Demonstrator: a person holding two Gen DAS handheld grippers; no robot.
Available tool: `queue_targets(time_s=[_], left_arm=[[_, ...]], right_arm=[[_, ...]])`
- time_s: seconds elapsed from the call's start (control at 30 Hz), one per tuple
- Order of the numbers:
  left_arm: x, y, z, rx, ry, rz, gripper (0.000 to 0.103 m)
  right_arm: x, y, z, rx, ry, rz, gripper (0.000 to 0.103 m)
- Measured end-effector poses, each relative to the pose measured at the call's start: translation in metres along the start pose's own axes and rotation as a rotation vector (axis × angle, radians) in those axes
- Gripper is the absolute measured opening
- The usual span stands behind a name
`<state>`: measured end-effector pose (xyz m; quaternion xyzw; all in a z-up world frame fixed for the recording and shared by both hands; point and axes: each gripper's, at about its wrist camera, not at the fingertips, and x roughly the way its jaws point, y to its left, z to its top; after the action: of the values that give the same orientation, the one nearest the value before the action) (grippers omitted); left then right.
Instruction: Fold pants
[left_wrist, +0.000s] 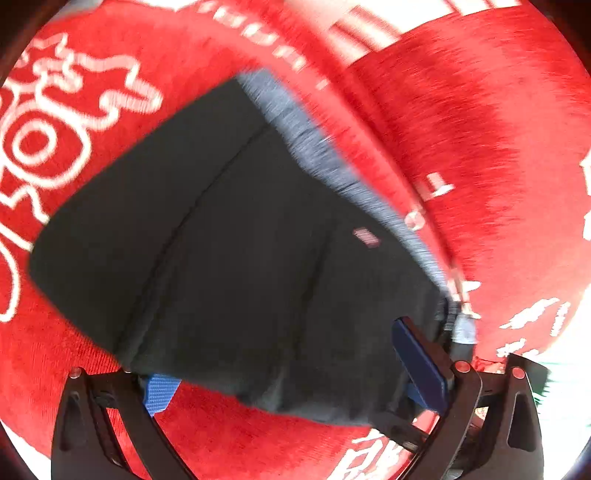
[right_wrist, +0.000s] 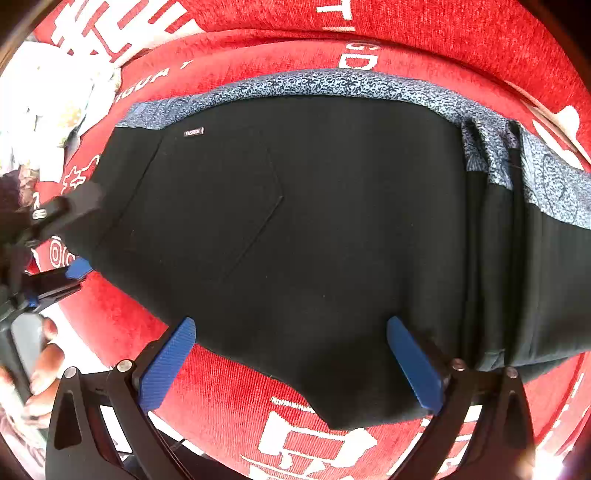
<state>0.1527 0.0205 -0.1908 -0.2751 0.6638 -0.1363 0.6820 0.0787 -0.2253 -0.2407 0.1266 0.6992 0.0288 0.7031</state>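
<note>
Black pants (right_wrist: 295, 236) lay already folded compact on the red surface (right_wrist: 229, 380), waistband at 12 o'clock; both the left gripper (left_wrist: 291, 373) and right gripper (right_wrist: 291, 365) stood spread, a final fold or smoothing probably remained

Bright daylight. Left wrist pic very blurry w/ streaks. Right wrist pic sharp; glare at bottom right. Edges bend.

Each wrist camera looks forward along its own fingers, close above the black pants (right_wrist: 295, 240). Both share them and the red cloth (right_wrist: 229, 380) beneath.
</note>
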Motion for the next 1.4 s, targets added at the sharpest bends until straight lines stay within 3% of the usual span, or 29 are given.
queue_targets(time_s=[0.03, 0.1, 0.17, 0.2, 0.33, 0.43, 0.5, 0.6, 0.7, 0.8, 0.9, 0.93, 0.97, 1.07, 1.17, 1.4], left_arm=[[0.003, 0.003, 0.001, -0.013, 0.009, 0.014, 0.096], [0.006, 0.005, 0.003, -0.024, 0.012, 0.081, 0.069], [0.001, 0.001, 0.003, 0.001, -0.009, 0.135, 0.054], [-0.003, -0.005, 0.002, 0.039, -0.031, 0.169, 0.038], [-0.005, -0.057, -0.019, 0.430, -0.137, 0.440, 0.035], [0.014, -0.088, -0.059, 0.793, -0.224, 0.676, 0.035], [0.022, -0.093, -0.073, 0.899, -0.254, 0.748, 0.035], [0.024, -0.093, -0.075, 0.922, -0.260, 0.761, 0.035], [0.025, -0.092, -0.077, 0.956, -0.266, 0.783, 0.035], [0.029, -0.103, -0.077, 0.968, -0.271, 0.795, 0.035], [0.030, -0.102, -0.076, 0.968, -0.271, 0.798, 0.035], [0.030, -0.102, -0.077, 0.962, -0.264, 0.800, 0.035], [0.029, -0.103, -0.078, 0.961, -0.268, 0.802, 0.035], [0.019, -0.120, -0.084, 0.993, -0.319, 0.820, 0.035], [0.001, -0.148, -0.091, 1.007, -0.370, 0.781, 0.035], [-0.021, -0.243, -0.130, 1.076, -0.474, 0.700, 0.035]], right_arm=[[-0.003, 0.000, 0.001, 0.003, 0.007, 0.003, 0.103], [-0.012, -0.002, 0.004, 0.009, 0.005, 0.008, 0.103], [-0.031, -0.004, 0.011, 0.007, -0.024, 0.006, 0.103], [-0.042, -0.004, 0.016, 0.000, -0.047, 0.005, 0.103], [-0.083, 0.009, 0.050, -0.079, -0.138, -0.010, 0.103], [-0.101, 0.033, 0.086, -0.136, -0.145, 0.065, 0.103], [-0.100, 0.067, 0.113, -0.189, -0.096, 0.128, 0.102], [-0.080, 0.115, 0.142, -0.269, 0.046, 0.177, 0.101], [-0.044, 0.163, 0.149, -0.371, 0.184, 0.183, 0.092], [-0.004, 0.186, 0.144, -0.414, 0.338, 0.160, 0.079], [0.023, 0.186, 0.140, -0.395, 0.436, 0.136, 0.056], [0.026, 0.183, 0.140, -0.386, 0.438, 0.123, 0.034], [0.025, 0.179, 0.140, -0.376, 0.428, 0.123, 0.024], [-0.006, 0.154, 0.141, -0.349, 0.337, 0.202, 0.019], [-0.040, 0.122, 0.141, -0.289, 0.264, 0.332, 0.019], [-0.143, 0.004, 0.116, -0.148, 0.032, 0.582, 0.019]])
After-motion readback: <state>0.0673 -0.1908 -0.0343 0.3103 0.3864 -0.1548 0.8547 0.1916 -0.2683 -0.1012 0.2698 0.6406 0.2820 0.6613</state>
